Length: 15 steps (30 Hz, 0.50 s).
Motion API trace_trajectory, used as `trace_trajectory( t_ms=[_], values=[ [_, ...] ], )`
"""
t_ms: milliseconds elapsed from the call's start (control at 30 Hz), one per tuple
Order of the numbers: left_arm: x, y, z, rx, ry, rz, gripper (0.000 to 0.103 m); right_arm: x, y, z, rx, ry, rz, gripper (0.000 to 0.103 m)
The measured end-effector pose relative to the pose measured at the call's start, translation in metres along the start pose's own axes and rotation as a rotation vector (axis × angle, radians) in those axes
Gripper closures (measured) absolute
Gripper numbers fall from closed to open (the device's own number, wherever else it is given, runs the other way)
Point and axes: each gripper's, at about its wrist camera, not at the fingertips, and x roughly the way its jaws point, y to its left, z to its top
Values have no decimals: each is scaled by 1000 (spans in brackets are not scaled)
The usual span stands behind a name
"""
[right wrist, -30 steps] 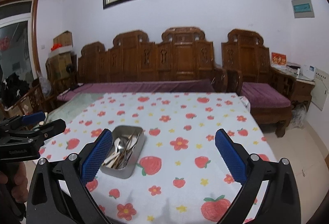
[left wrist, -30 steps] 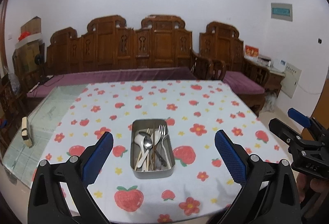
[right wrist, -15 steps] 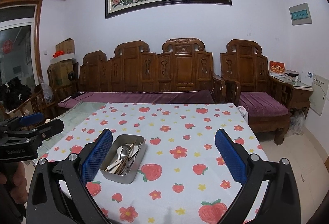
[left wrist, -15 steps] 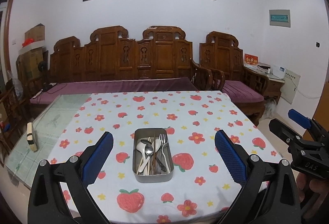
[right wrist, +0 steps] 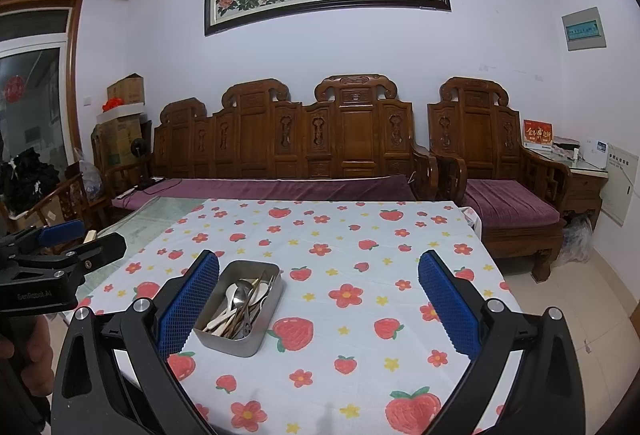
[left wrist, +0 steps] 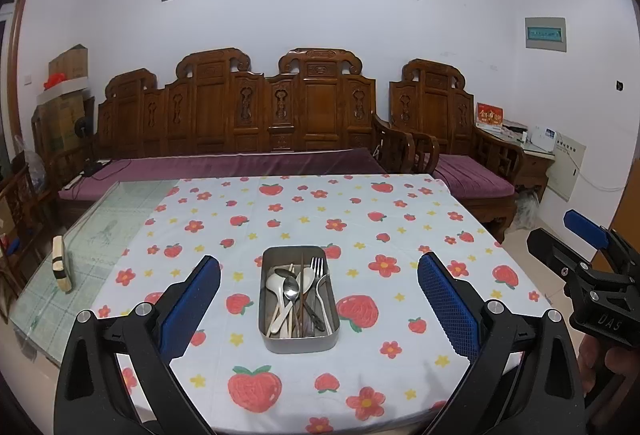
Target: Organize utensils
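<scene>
A metal tray [left wrist: 298, 341] stands on the strawberry-print tablecloth [left wrist: 320, 219] near the table's front edge. It holds white spoons, a steel spoon [left wrist: 291, 287], a fork [left wrist: 318, 269] and dark chopsticks. My left gripper [left wrist: 319, 293] is open and empty, held back from the tray and above the table's front. My right gripper [right wrist: 319, 295] is open and empty; the tray [right wrist: 230, 341] lies by its left pad. Each gripper shows at the edge of the other's view, the right one [left wrist: 592, 267] and the left one [right wrist: 60, 255].
A glass table top [left wrist: 100, 227] lies bare at the left of the cloth, with a small block [left wrist: 60, 267] on it. A carved wooden sofa [left wrist: 248, 139] with purple cushions stands behind the table, and an armchair [left wrist: 460, 155] at the right.
Both grippers have drawn back and tilted up from the table. The tray sits lower and smaller in both views. Nothing was picked up.
</scene>
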Motion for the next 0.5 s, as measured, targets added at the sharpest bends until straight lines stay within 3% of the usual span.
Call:
trace_trajectory(
  t_ms=[500],
  values=[
    [-6, -4, 0, 4, -17, -3, 8, 0, 0, 0, -1, 0, 0, 3]
  ],
)
